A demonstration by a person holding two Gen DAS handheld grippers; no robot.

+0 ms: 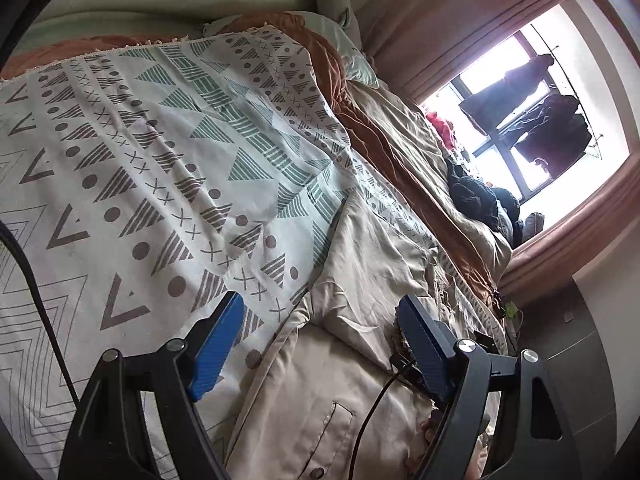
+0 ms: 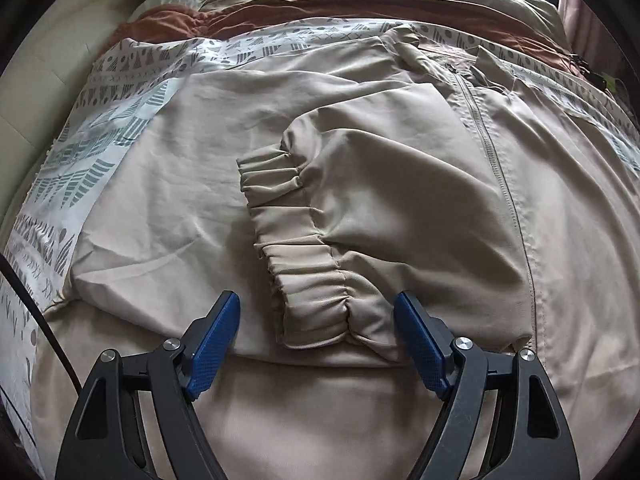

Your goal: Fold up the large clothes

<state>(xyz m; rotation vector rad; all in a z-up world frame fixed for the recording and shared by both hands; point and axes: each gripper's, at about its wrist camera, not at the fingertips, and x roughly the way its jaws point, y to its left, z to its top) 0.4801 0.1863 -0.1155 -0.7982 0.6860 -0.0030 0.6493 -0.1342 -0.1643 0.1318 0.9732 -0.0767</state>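
Note:
A large beige zip-up jacket (image 2: 168, 184) lies spread on the bed. One sleeve is folded across its body, and its gathered elastic cuff (image 2: 296, 248) lies in the middle of the right wrist view. My right gripper (image 2: 318, 312) is open and empty, its blue fingertips (image 2: 224, 312) either side of the cuff's near end, just above the fabric. The zipper (image 2: 492, 148) runs down the right part. In the left wrist view the jacket (image 1: 360, 280) lies under my open, empty left gripper (image 1: 320, 312), with a pocket flap (image 1: 336, 432) near the bottom.
A white bedspread (image 1: 140, 152) with grey and teal triangle patterns covers the bed. A rust-orange blanket (image 1: 340, 80) and tan duvet (image 1: 420, 132) lie beyond, with dark clothes (image 1: 476, 196) heaped near a bright window (image 1: 520, 112). A black cable (image 1: 36, 300) crosses the left.

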